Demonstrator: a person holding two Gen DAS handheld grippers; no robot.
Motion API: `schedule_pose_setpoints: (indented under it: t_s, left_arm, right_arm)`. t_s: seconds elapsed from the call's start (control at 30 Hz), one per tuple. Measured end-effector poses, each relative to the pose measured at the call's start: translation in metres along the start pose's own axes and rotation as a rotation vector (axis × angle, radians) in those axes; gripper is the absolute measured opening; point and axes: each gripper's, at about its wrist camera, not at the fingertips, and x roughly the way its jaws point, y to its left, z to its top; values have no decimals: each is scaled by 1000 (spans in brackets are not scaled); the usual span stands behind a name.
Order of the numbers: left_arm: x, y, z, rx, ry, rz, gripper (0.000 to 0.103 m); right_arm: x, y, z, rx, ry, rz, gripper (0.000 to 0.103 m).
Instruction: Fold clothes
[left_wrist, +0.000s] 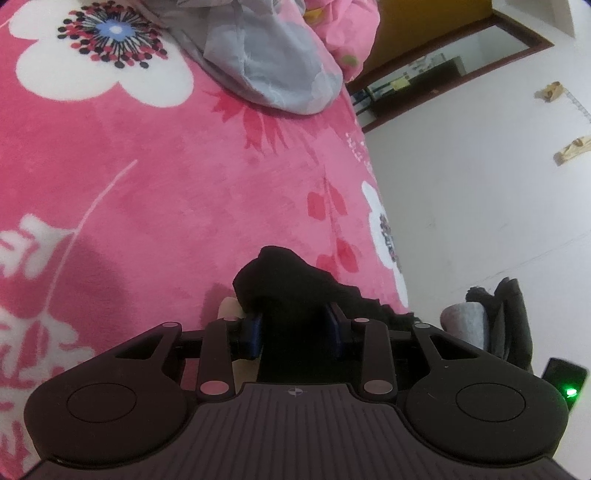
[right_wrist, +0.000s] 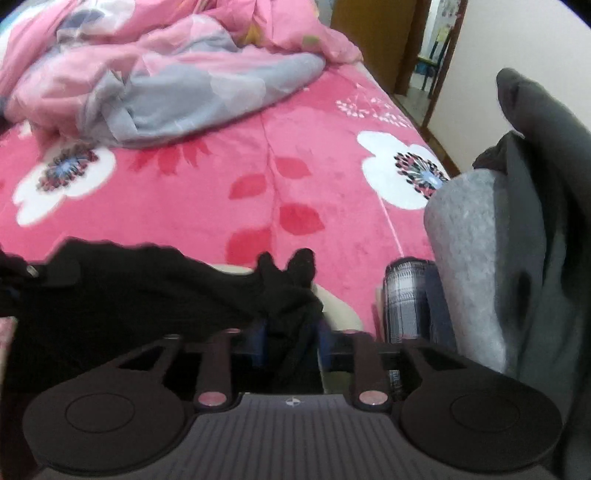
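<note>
Currently the black garment (right_wrist: 147, 291) hangs above the pink floral blanket (left_wrist: 147, 177) on the bed, spanning both grippers. Left gripper (left_wrist: 297, 325) fingers are clamped on one bunched edge; right gripper (right_wrist: 291, 332) fingers are clamped on another. Grey folded clothes (right_wrist: 472, 266) stand just right.

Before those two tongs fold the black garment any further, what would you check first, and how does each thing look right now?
1. Left tongs pinching the black garment: ok, cloth sits between the fingers.
2. Right tongs pinching it too: ok.
3. Garment spread flat between them: not ok, it looks bunched.
4. Open space on the pink blanket ahead: ok.
5. Crumpled quilt clear of the fold area: ok, it lies farther back.
6. Grey clothes beside the right tongs out of the way: cannot tell.
</note>
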Motion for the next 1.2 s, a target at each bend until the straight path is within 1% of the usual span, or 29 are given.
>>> schedule_pose_setpoints:
  t_s: [0.07,0.1,0.17,0.23,0.27,0.33,0.4,0.43,0.47,0.53,0.6,0.7,0.77,0.83,0.87,0.9,0.93,0.97,1.03,1.07,1.13,1.2]
  left_arm:
    - [-2,0,3,-7,9,4,34]
    - [-4,0,4,-13,13,8,34]
    - [-7,0,7,-31,20,18,35]
    - [-13,-1,10,-41,23,20,41]
    - [-16,-1,11,-46,24,21,43]
    - [-20,-2,13,-36,31,22,44]
    - [-23,-2,15,-17,36,28,44]
    - [-26,-2,16,-8,32,35,44]
    - [-28,-2,17,1,28,42,44]
    - [-34,-2,19,22,12,60,44]
    - [-43,-4,20,53,-24,98,44]
    - [-51,-8,23,84,-26,128,44]
    - [-55,-14,24,115,-13,136,44]
    - [-56,-25,21,188,12,127,44]
    - [-55,-31,18,230,26,121,44]
    - [-53,-38,14,275,42,114,44]
    - [-50,-45,8,323,60,104,44]
    - [-46,-53,1,371,78,94,44]
    - [-38,-68,-11,467,114,73,44]
    - [-34,-75,-18,514,132,63,44]
    - [-26,-90,-32,611,167,43,44]
    - [-14,-102,-48,703,192,37,44]
  right_arm:
    - [-12,-4,2,18,-30,2,46]
    - [-21,-6,3,29,-50,10,47]
    - [-37,-10,4,48,-71,42,51]
    - [-55,-10,3,54,-90,61,52]
    - [-69,-9,1,48,-107,65,52]
    - [-98,-8,-3,45,-147,41,53]
    - [-130,-11,-13,78,-181,19,54]
    - [-143,-14,-20,104,-185,8,54]
    - [-157,-19,-30,144,-174,-8,54]
    - [-177,-28,-54,237,-122,-45,54]
    - [-186,-36,-80,339,-43,-73,52]
    - [-183,-46,-117,507,49,-76,51]
    - [-171,-53,-137,632,87,-56,50]
    - [-157,-61,-155,781,103,-35,48]
    - [-150,-64,-162,844,103,-5,46]
    - [-143,-67,-168,901,97,13,45]
    - [-137,-66,-170,927,92,15,45]
    - [-133,-66,-172,933,85,20,43]
    - [-129,-64,-176,935,69,28,41]
    - [-128,-63,-177,925,65,40,41]
    - [-121,-61,-172,892,64,62,36]
    - [-119,-59,-168,859,55,100,9]
